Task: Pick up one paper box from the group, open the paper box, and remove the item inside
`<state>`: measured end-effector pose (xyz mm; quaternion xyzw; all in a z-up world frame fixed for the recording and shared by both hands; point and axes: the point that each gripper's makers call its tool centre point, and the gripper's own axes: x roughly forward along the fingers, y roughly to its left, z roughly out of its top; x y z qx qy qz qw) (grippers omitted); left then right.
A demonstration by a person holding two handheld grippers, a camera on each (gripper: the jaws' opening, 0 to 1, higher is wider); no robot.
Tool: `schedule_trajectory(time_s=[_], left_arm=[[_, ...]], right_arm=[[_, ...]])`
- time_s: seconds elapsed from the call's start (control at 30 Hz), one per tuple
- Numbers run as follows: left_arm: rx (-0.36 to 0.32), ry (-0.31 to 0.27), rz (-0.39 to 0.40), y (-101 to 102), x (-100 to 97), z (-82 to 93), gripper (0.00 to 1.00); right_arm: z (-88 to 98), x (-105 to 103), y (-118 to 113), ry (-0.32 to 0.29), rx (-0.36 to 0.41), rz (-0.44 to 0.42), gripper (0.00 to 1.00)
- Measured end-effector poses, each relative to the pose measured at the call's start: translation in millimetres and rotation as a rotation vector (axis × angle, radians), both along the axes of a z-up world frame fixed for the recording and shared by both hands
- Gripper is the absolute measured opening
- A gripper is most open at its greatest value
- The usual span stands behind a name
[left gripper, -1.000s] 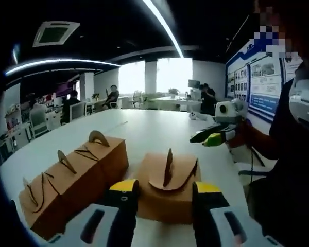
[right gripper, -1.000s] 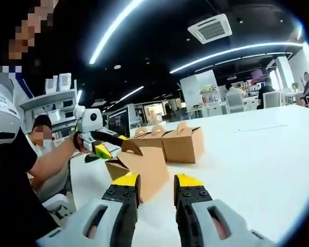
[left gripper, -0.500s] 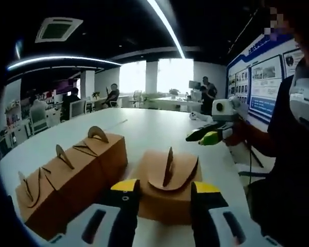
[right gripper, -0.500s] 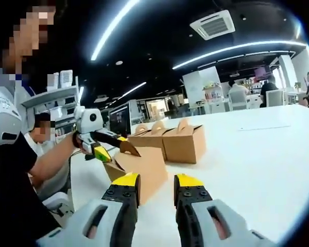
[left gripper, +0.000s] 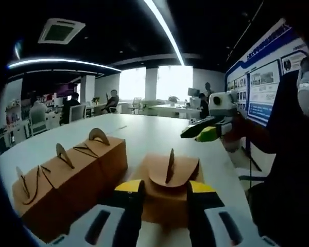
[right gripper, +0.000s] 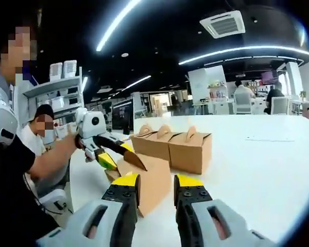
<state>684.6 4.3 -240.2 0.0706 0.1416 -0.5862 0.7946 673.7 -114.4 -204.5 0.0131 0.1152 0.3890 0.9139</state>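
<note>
A lone brown paper box point(left gripper: 167, 186) with an upright handle flap sits on the white table point(left gripper: 144, 135) just past my left gripper point(left gripper: 165, 191), whose yellow-tipped jaws stand open on either side of it. In the right gripper view the same box point(right gripper: 147, 177) lies ahead and left of my right gripper point(right gripper: 158, 186), which is open and holds nothing. There the left gripper point(right gripper: 113, 152) hovers at the box's top, by the handle. The right gripper point(left gripper: 203, 131) floats above the table to the right, apart from the box.
A row of three more paper boxes point(left gripper: 67, 172) stands at the left, seen also as boxes point(right gripper: 175, 146) behind the lone one. A person's dark sleeve point(left gripper: 286, 170) is close on the right. Desks, chairs and people are far off.
My left jaws have drawn slightly closer together around the lone box. The other gripper has risen and moved inward in each view. Both cameras shifted a little.
</note>
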Motion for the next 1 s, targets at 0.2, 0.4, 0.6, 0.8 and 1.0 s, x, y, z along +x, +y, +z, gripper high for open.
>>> schedule_trajectory(time_s=[0.2,0.4,0.6,0.8,1.0], left_arm=[[-0.008,0.011,-0.008,-1.8,0.3,0.1,0.34],[-0.028,0.030,-0.013,-3.3,-4.4,0.1,0.33],[-0.041,0.038,-0.018,-3.8,-6.6,-0.1,0.33],[-0.030,0.040,-0.012,-2.0,-8.9,0.3,0.32],[-0.055,0.055,-0.030,5.4,-9.5,-1.1,0.32]], right_arm=[[13.9,3.1,-0.8,-0.023,-0.051,-0.023,0.27],[12.2,2.1,8.4,-0.006,-0.087,-0.025,0.27],[14.0,-1.7,18.5,-0.014,-0.112,-0.005,0.27],[18.8,-1.9,21.3,-0.025,-0.126,-0.004,0.27],[16.8,-6.8,26.1,-0.028,-0.122,0.003,0.27]])
